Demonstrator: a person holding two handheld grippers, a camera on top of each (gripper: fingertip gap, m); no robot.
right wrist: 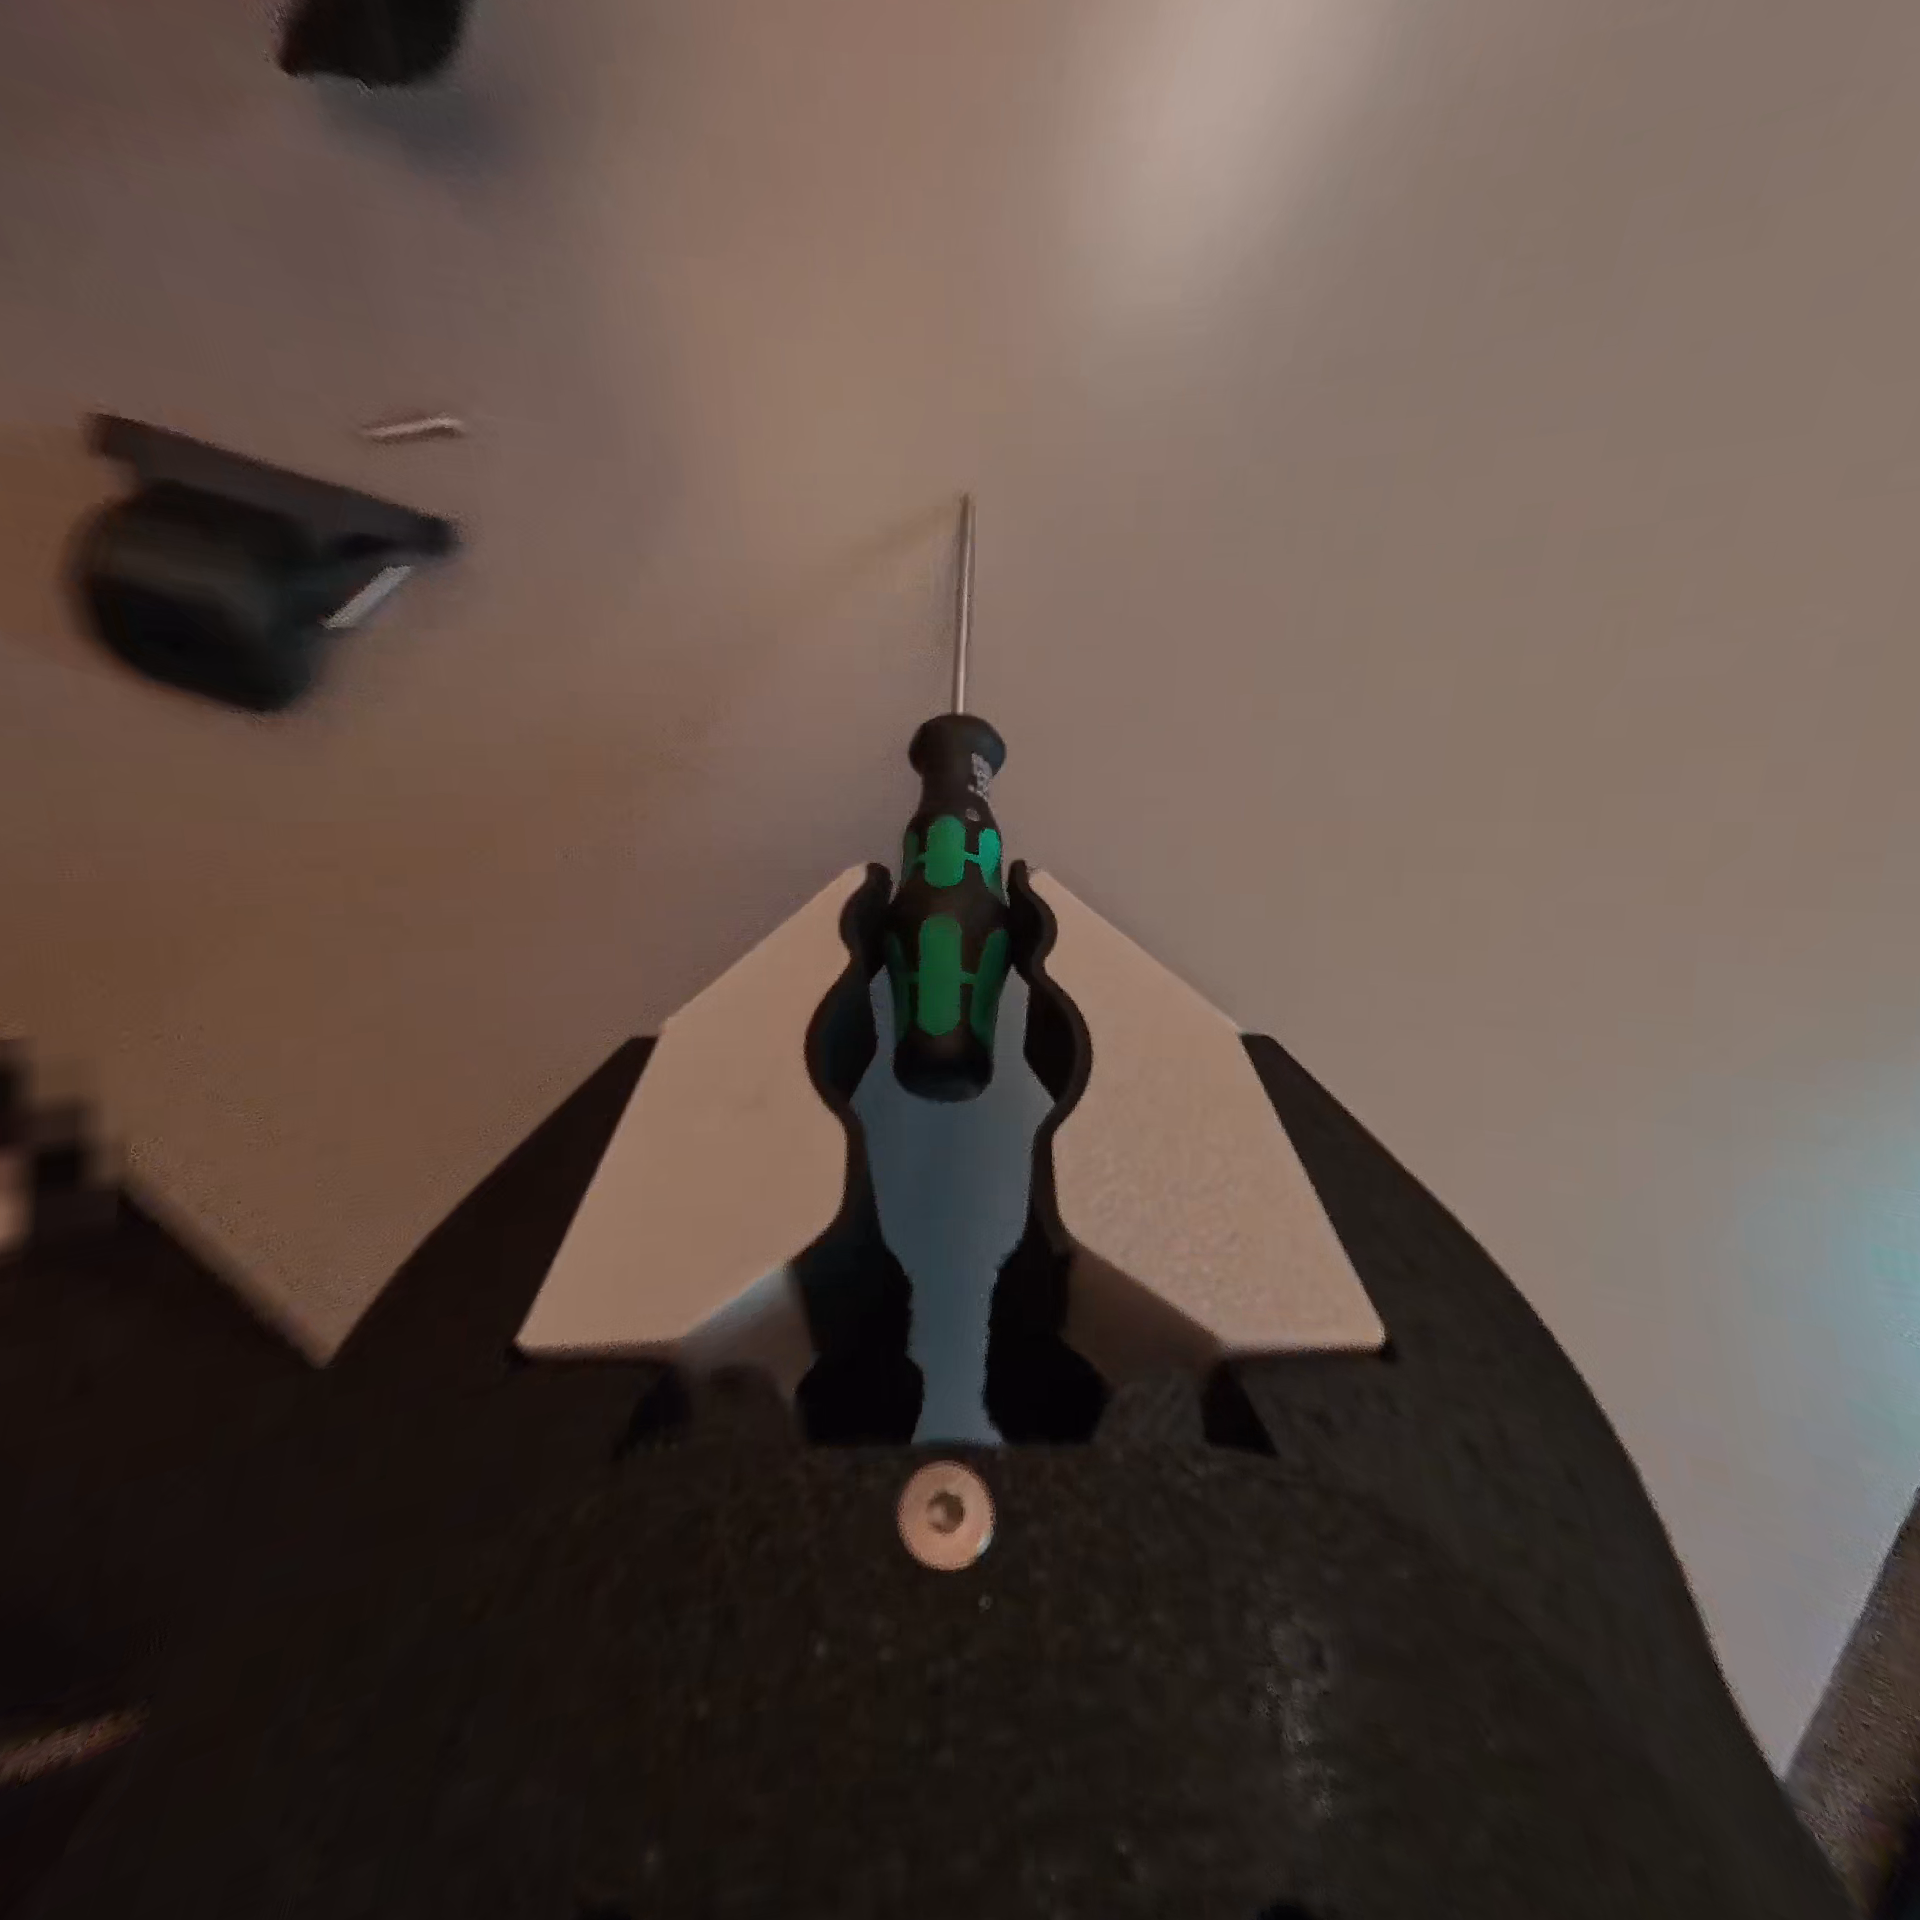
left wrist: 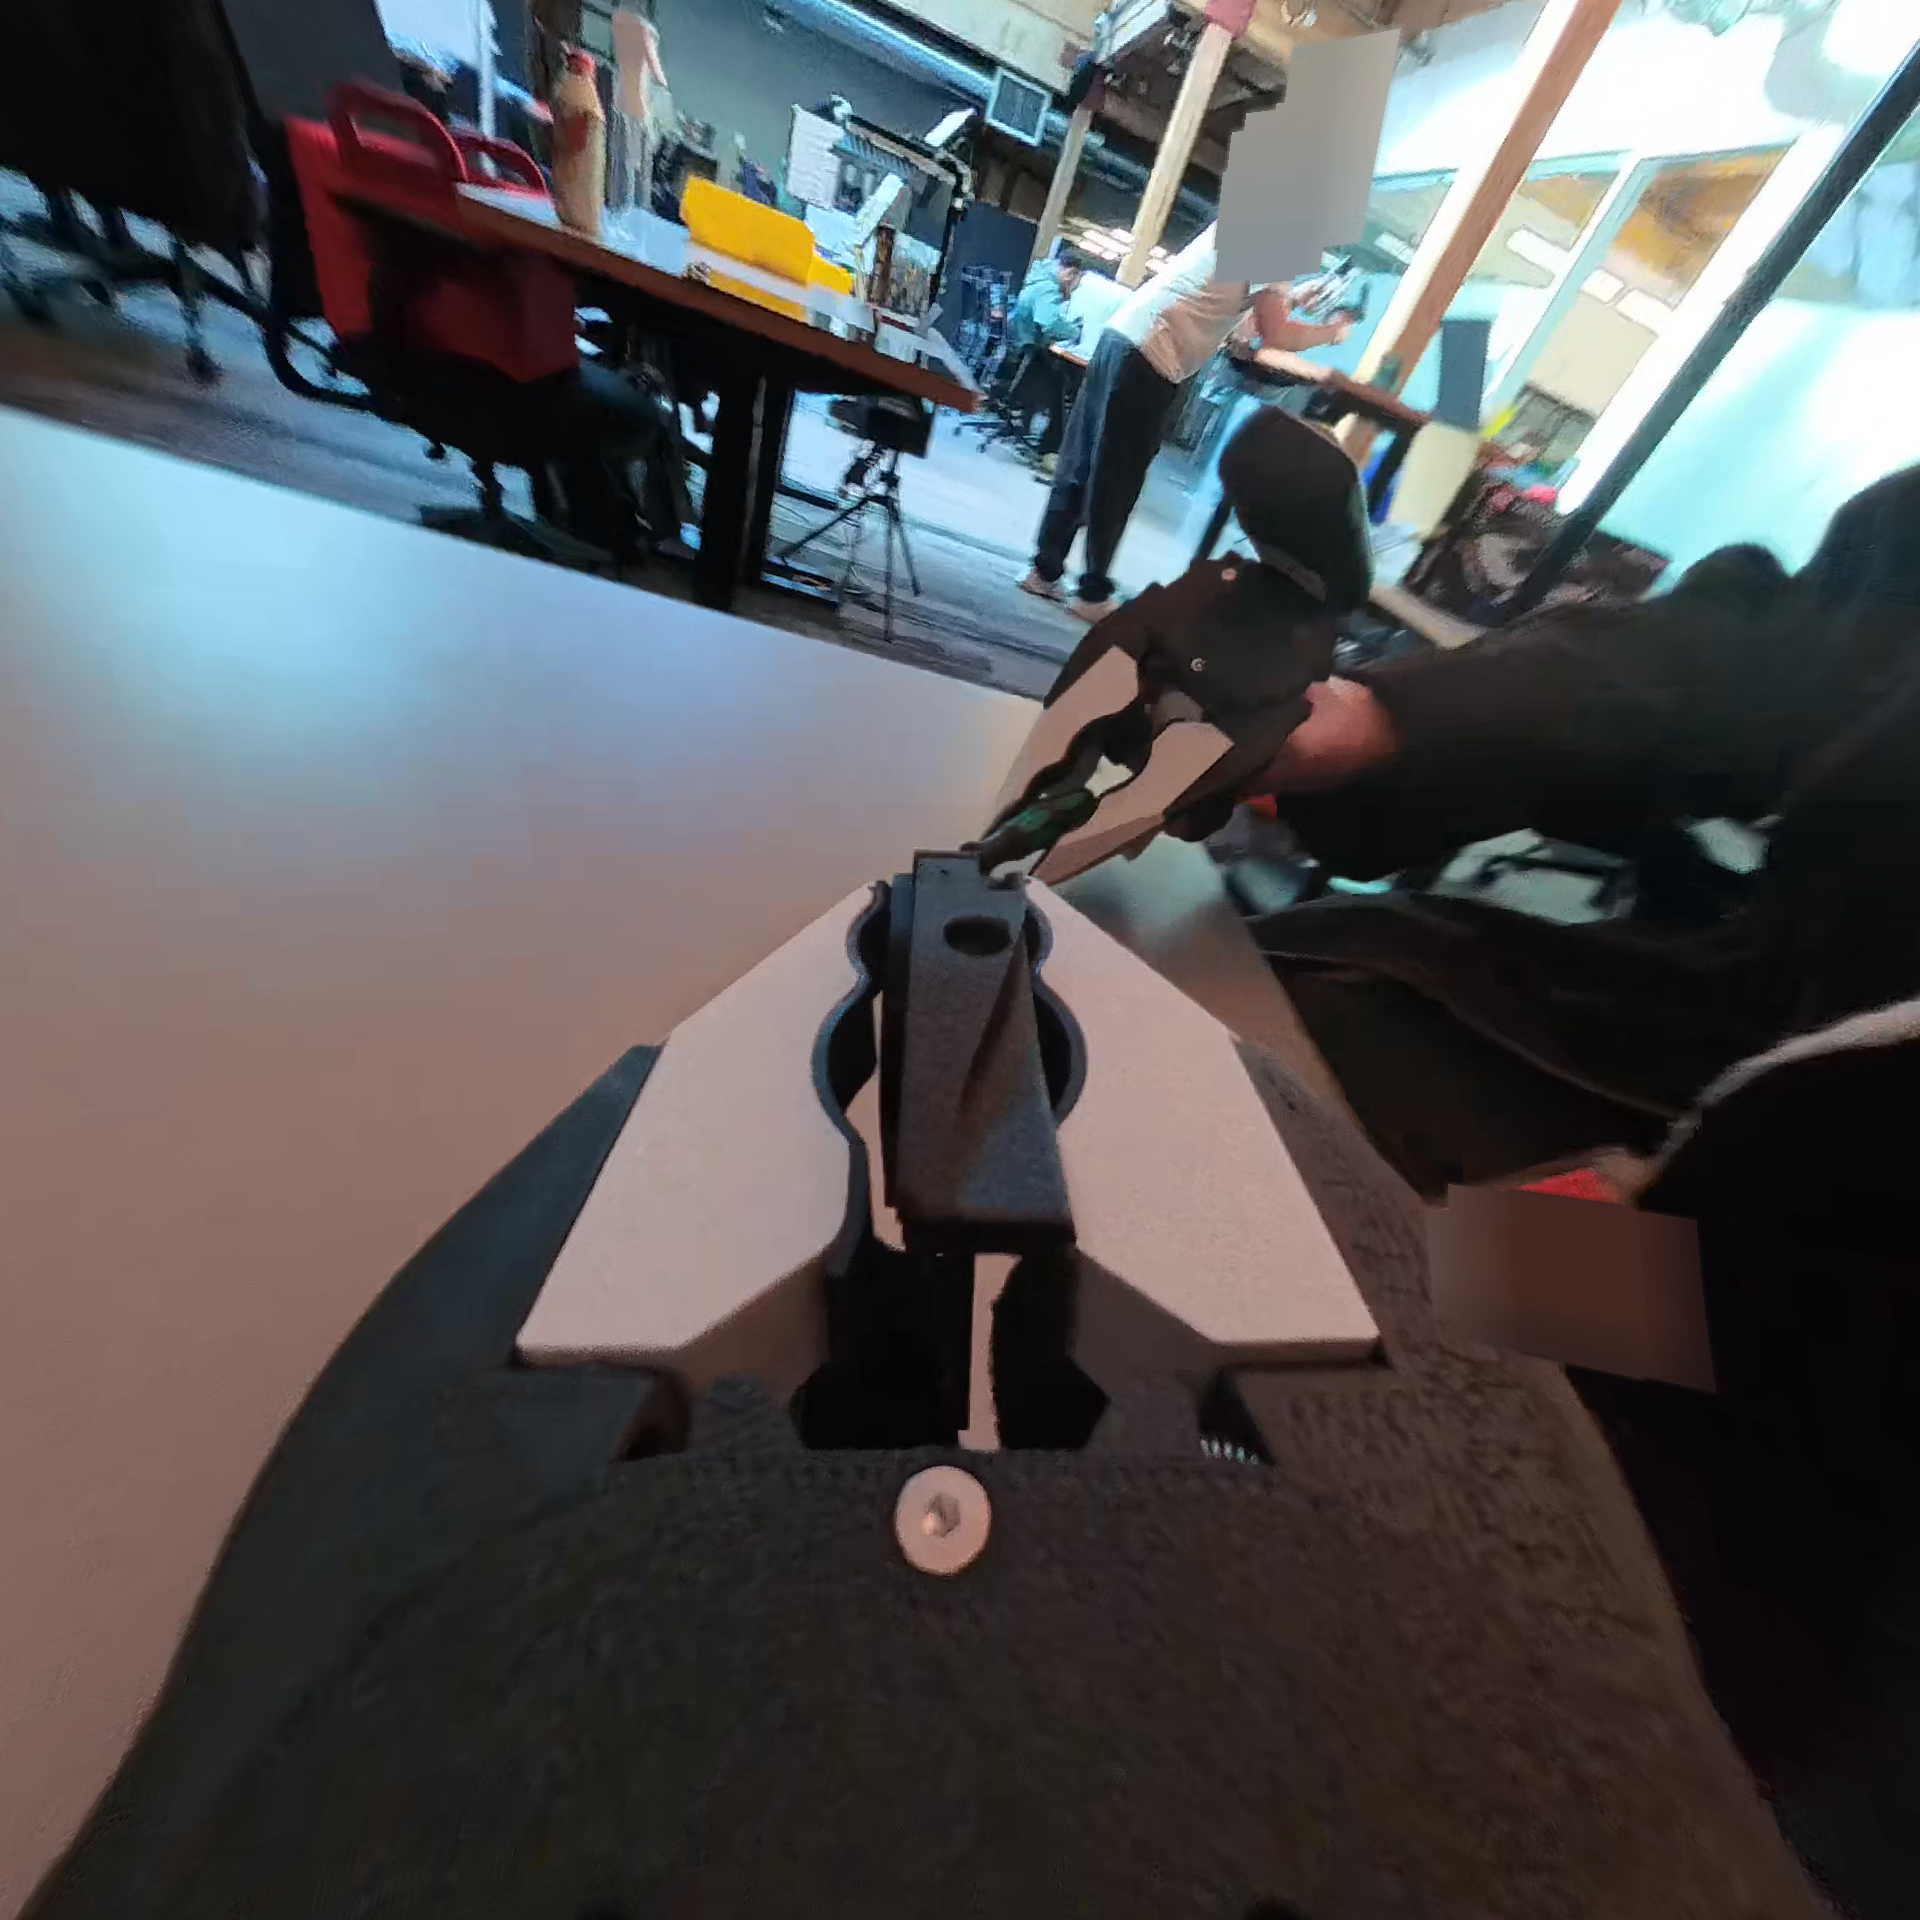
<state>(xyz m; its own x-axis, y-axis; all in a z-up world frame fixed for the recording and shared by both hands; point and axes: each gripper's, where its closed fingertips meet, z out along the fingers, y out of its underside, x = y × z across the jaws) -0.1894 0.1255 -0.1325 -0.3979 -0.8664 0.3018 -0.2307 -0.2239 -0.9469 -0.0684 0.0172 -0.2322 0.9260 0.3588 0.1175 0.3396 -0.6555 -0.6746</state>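
Left gripper (left wrist: 961, 935) clamps black part (left wrist: 971, 1070); right gripper (right wrist: 951, 883) clamps screwdriver (right wrist: 951, 956); white table (left wrist: 364, 779), workshop behind.

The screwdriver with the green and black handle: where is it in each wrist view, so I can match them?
Left wrist view: right of centre, the screwdriver is clamped in the right gripper, pointing down at the black part held by the left gripper.
Right wrist view: centre, the screwdriver is gripped by its handle, its thin shaft pointing up the picture.
Shared landmark: the pale table.
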